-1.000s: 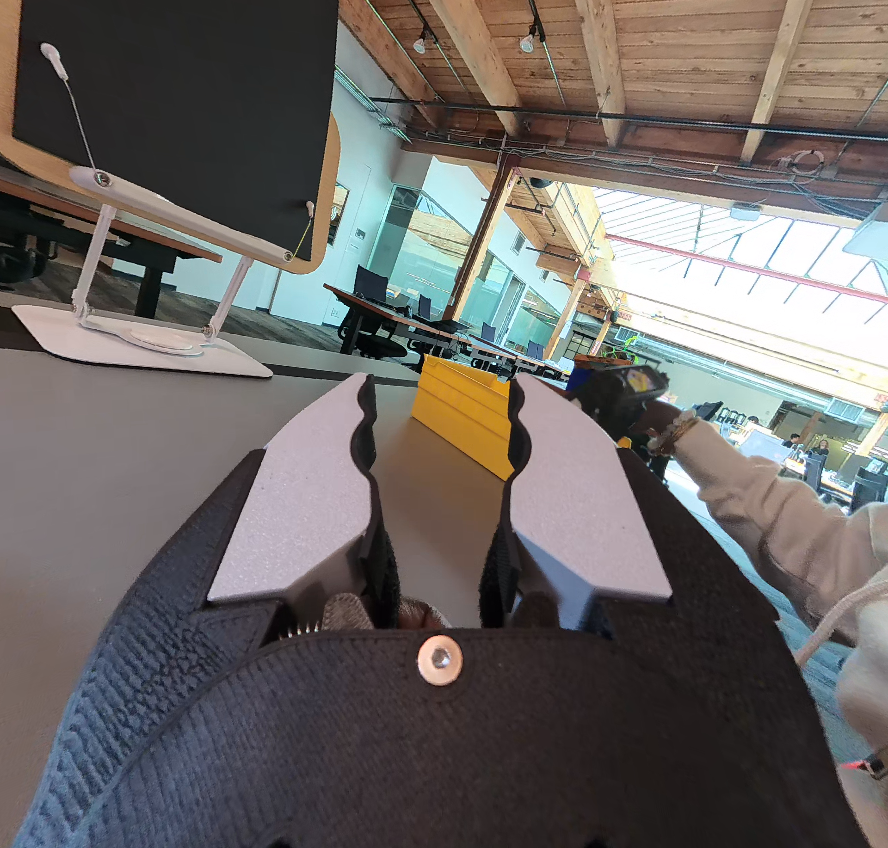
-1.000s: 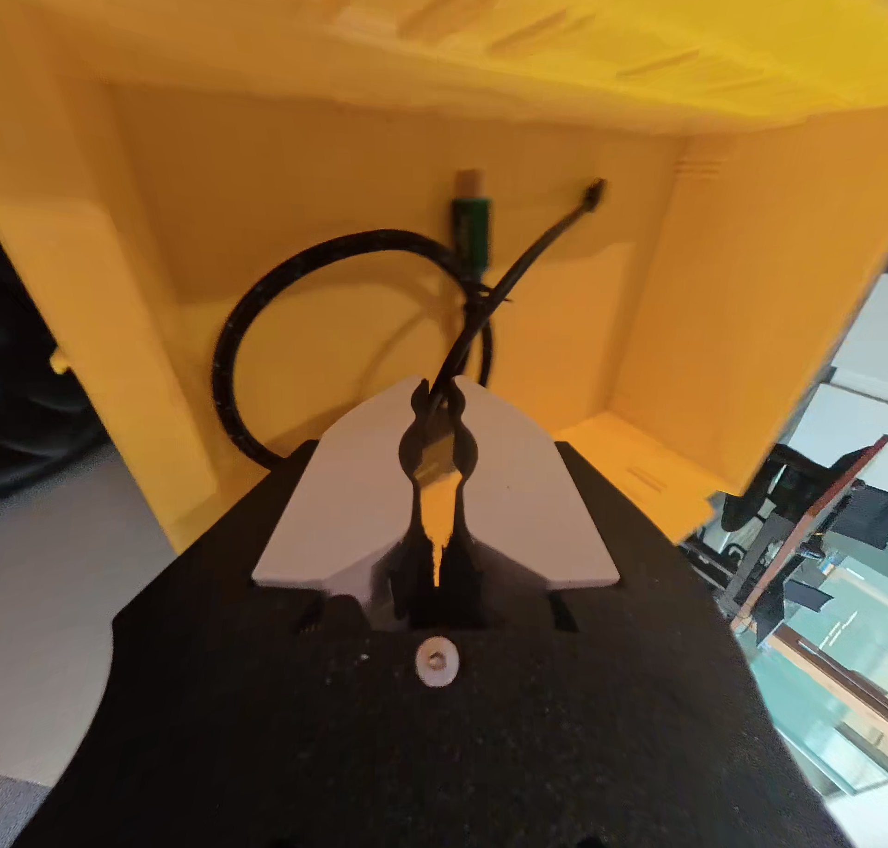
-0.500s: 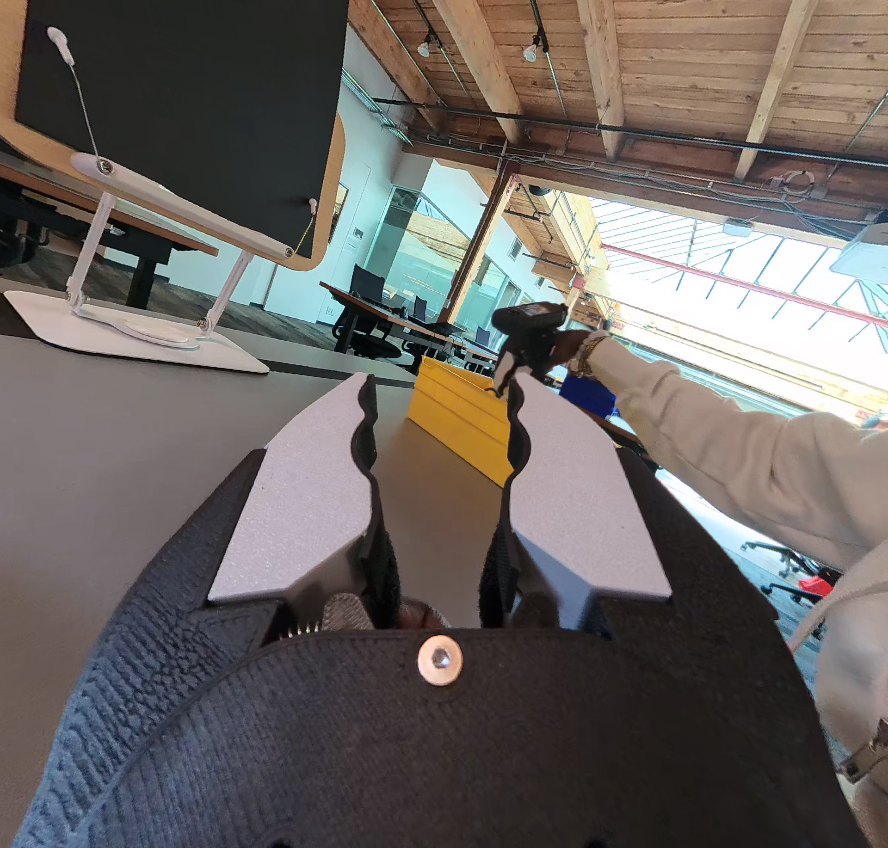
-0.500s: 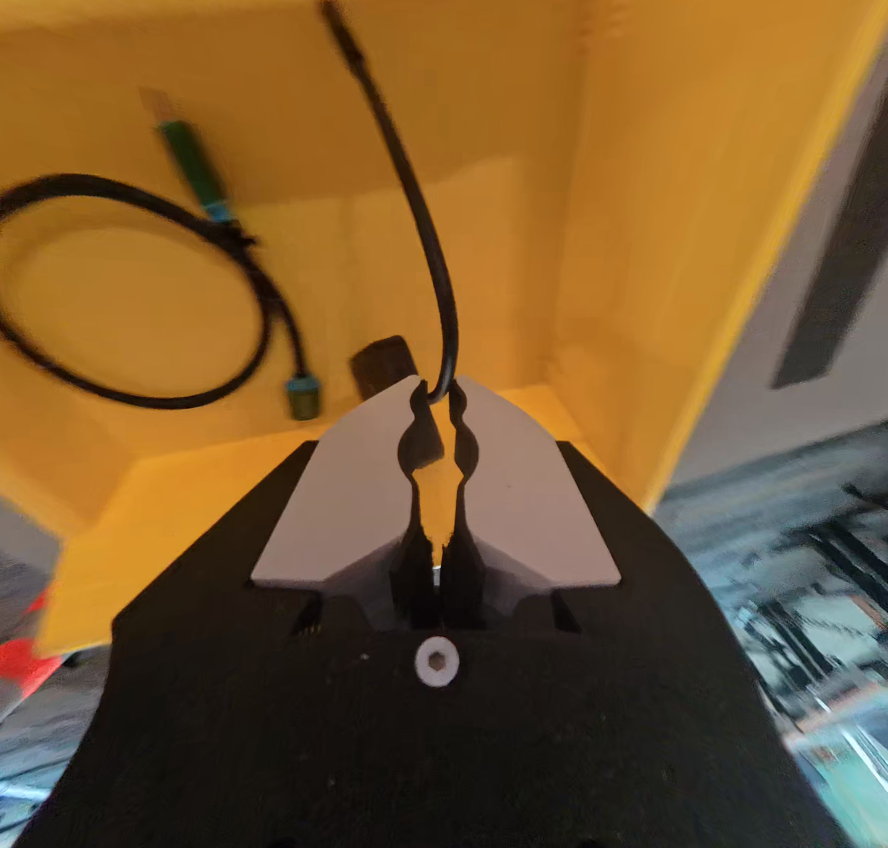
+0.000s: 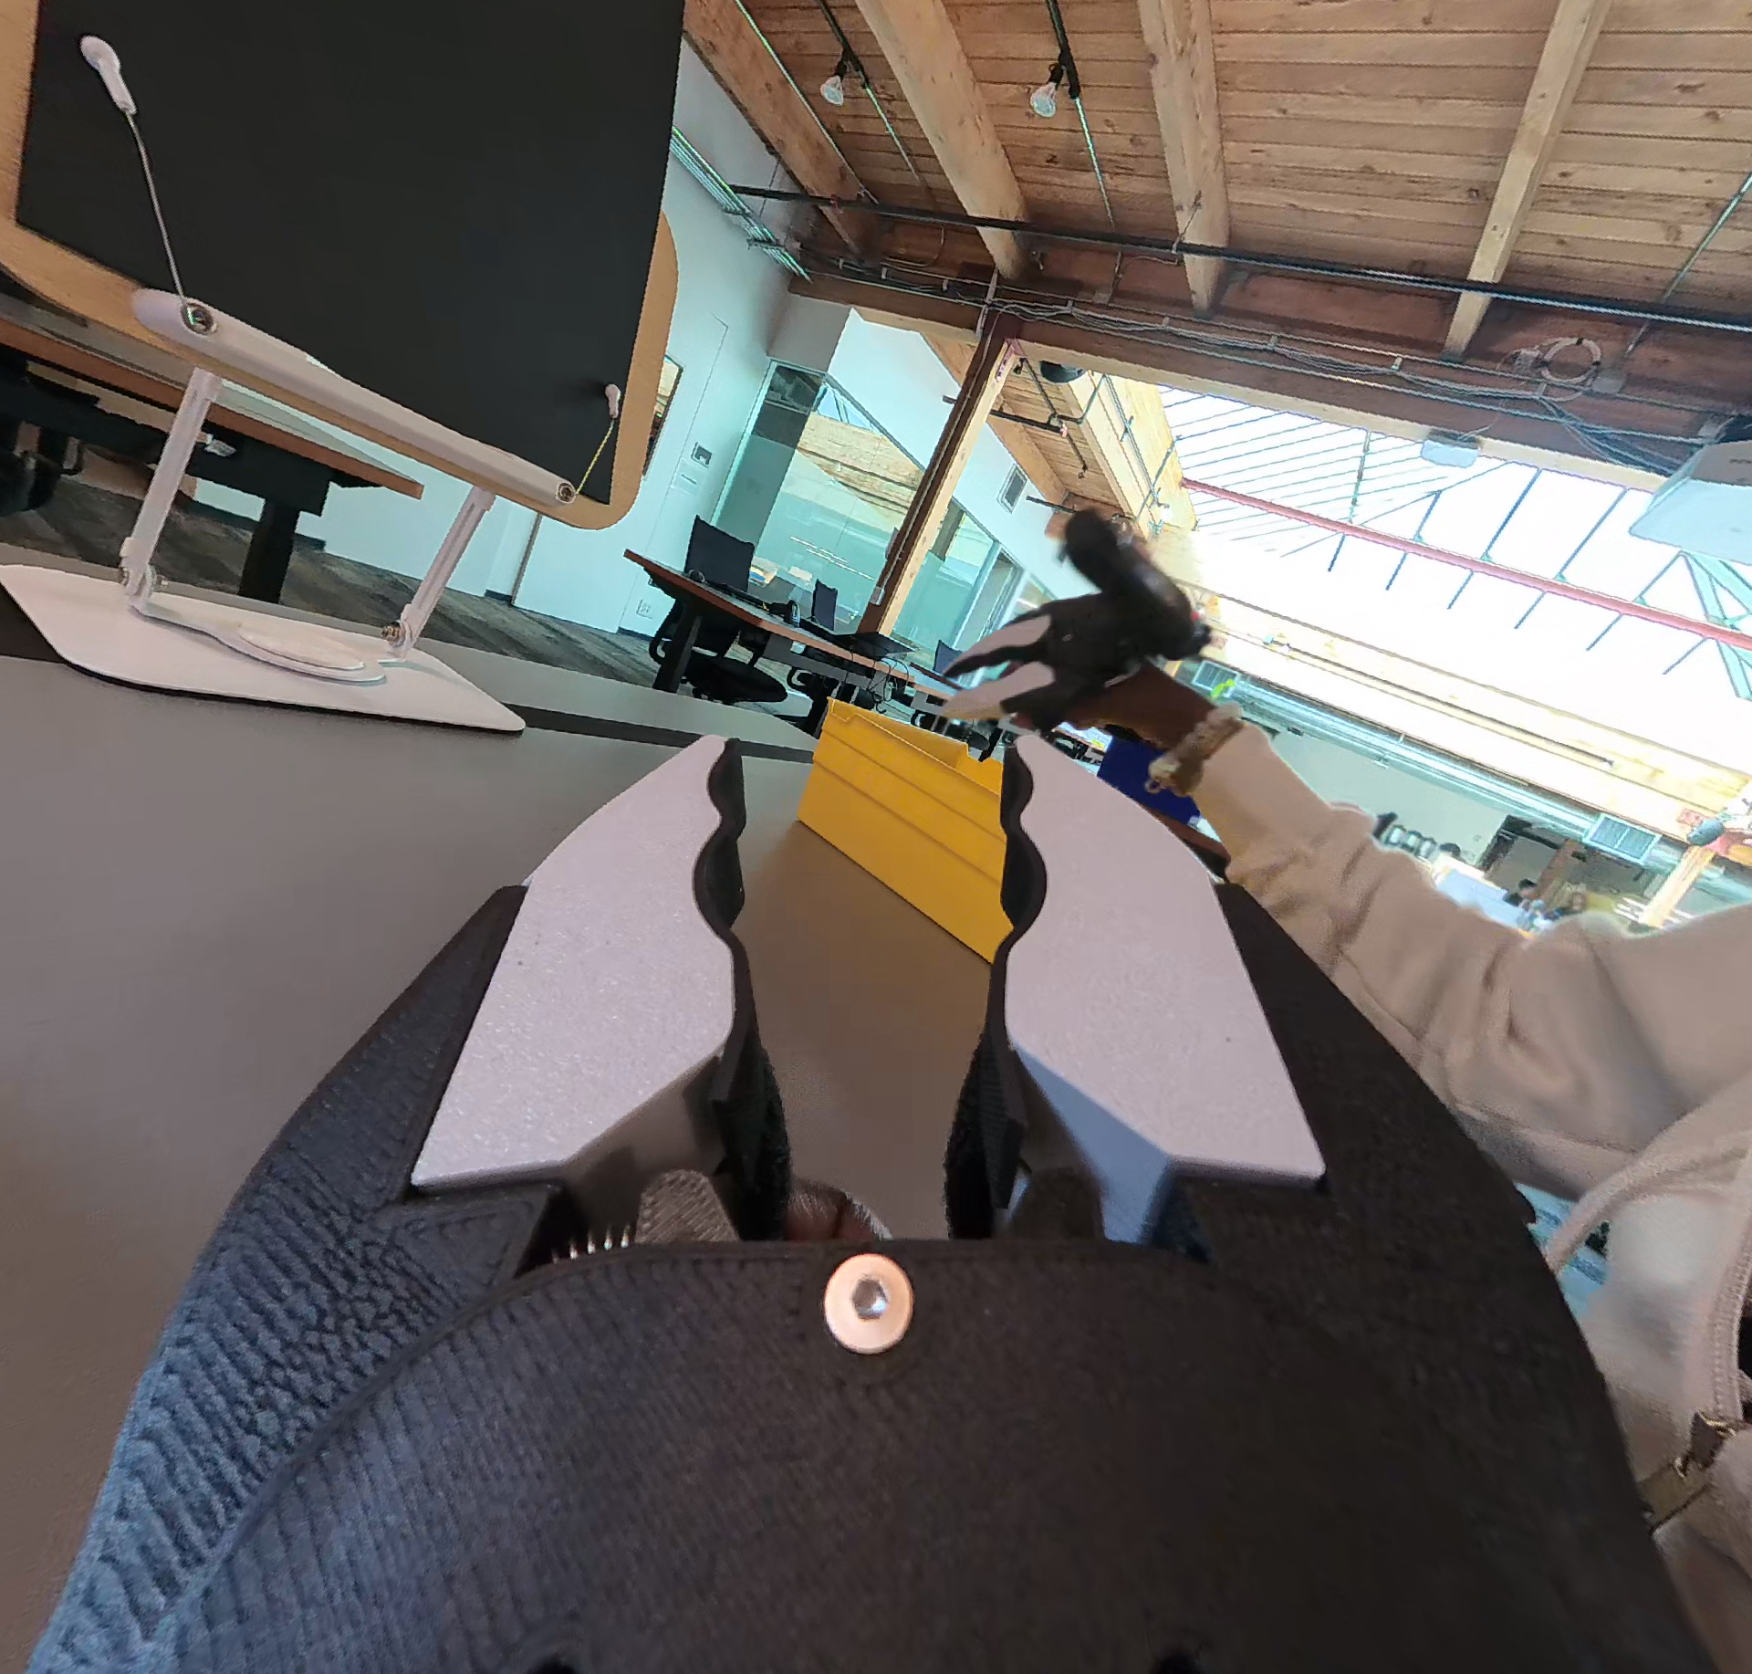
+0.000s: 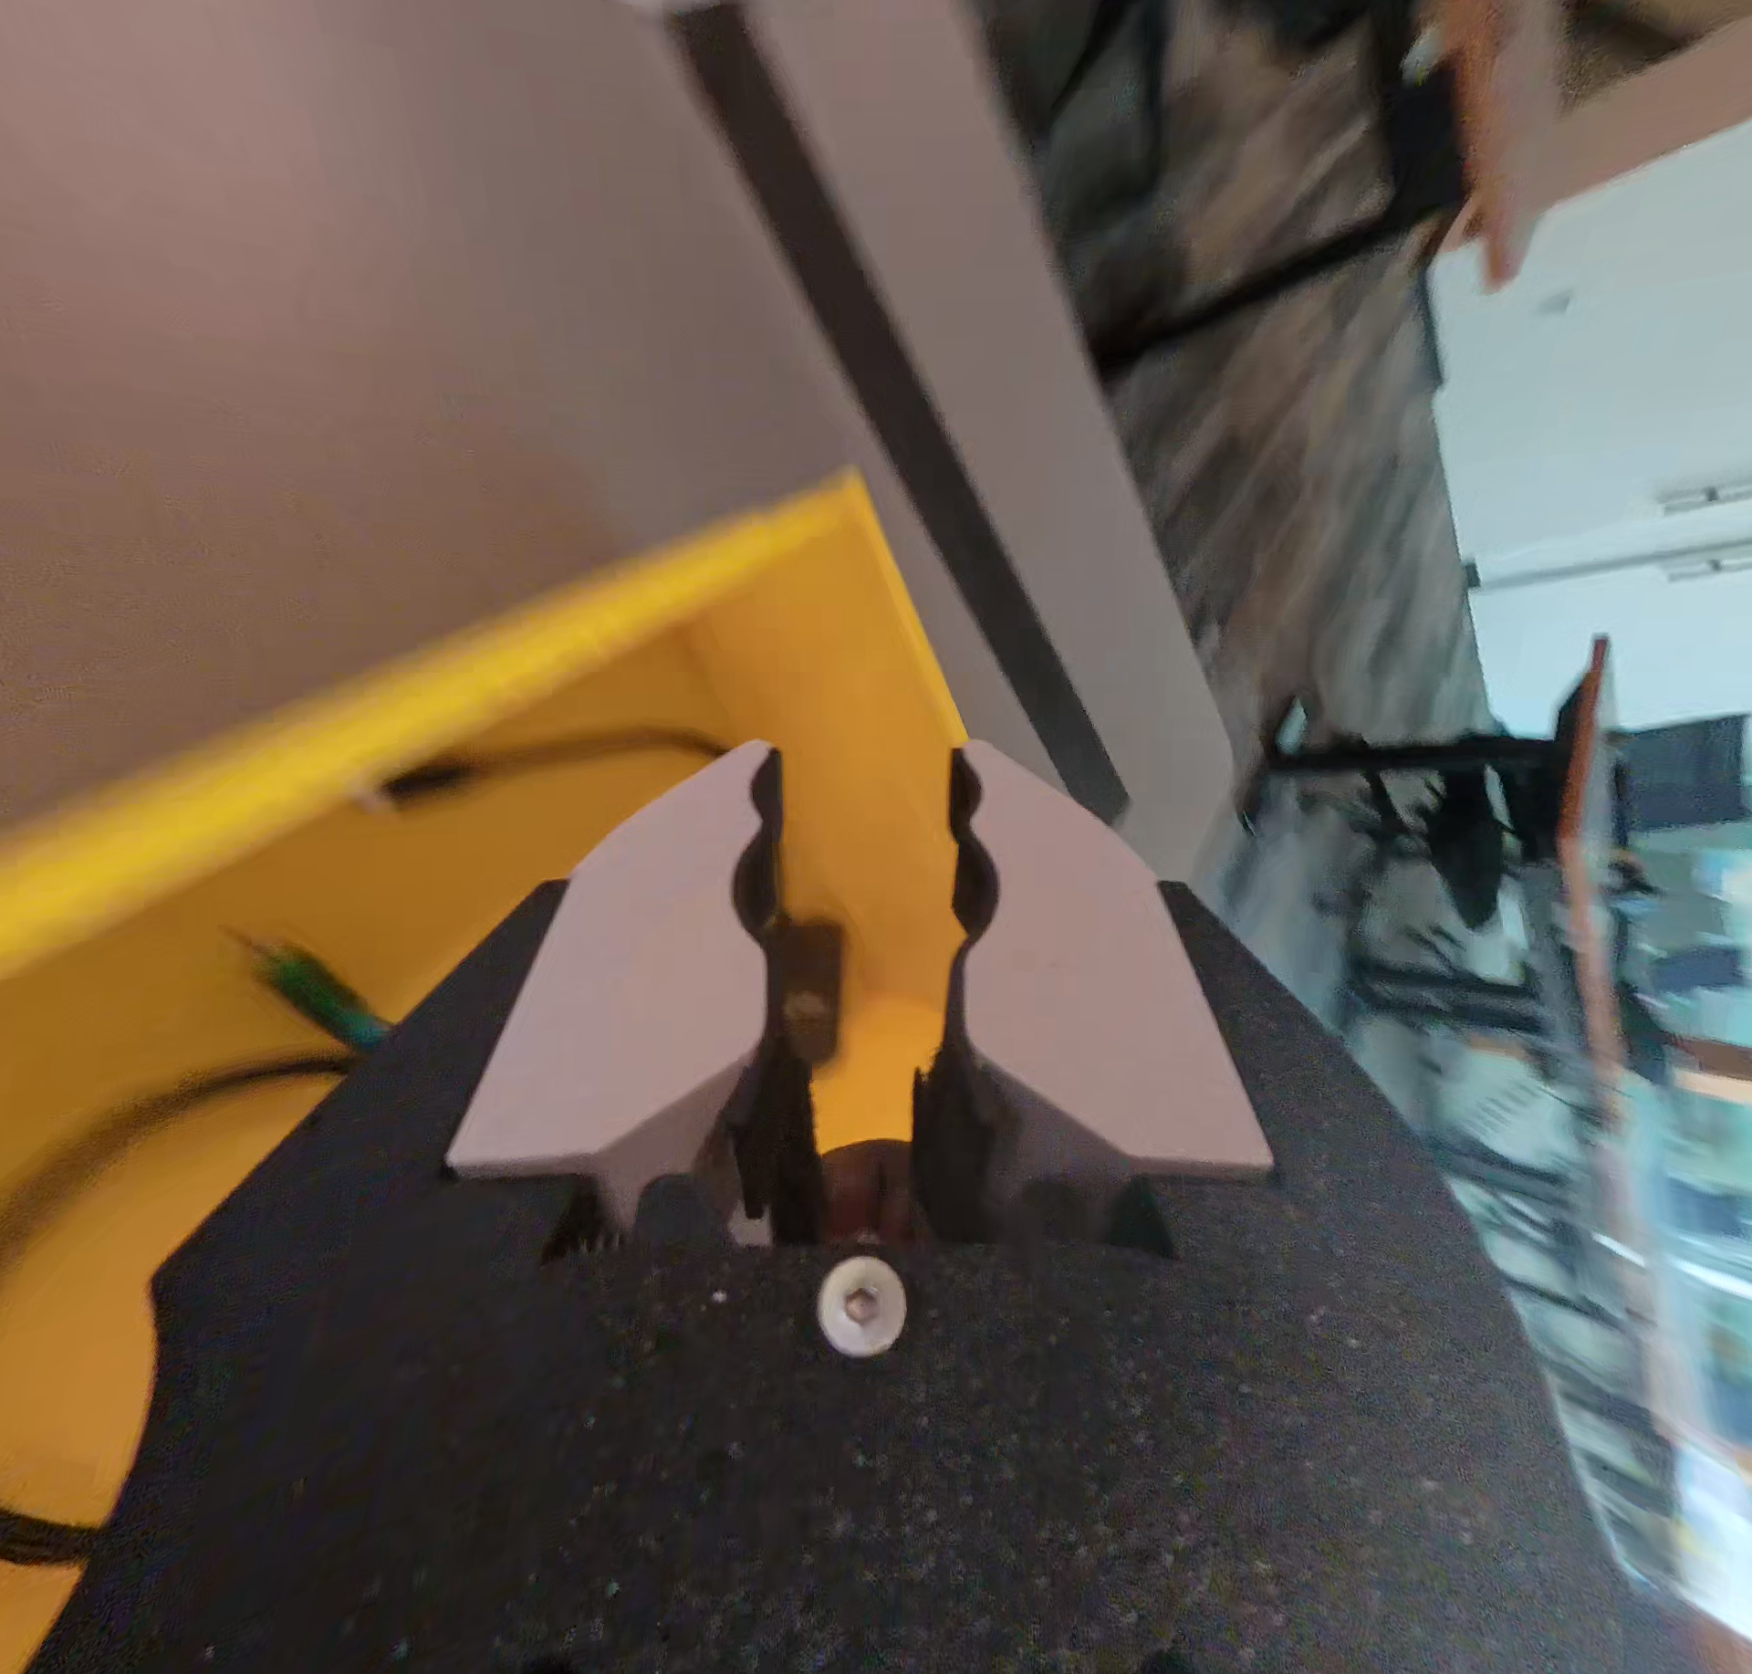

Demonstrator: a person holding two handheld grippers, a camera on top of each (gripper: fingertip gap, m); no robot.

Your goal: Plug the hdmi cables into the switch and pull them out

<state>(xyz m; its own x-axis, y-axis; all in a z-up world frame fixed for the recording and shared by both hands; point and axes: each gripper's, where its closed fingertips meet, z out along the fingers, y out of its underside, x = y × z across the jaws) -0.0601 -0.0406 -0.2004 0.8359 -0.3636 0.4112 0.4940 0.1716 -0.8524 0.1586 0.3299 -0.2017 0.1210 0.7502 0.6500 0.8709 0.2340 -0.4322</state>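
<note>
Right gripper: jaws apart, empty, above yellow plastic bin; risk: snagging looped black cables. Left gripper: parted, empty.

Grey table bearing a yellow bin near its far edge. A white stand base rests at far left.

Bin sits on the table, toward its far right edge. Stand with board on the table at far left, well apart from bin. Cables lie inside the bin; one plug lies near the bin's left side, a small block nearer its right wall.
</note>
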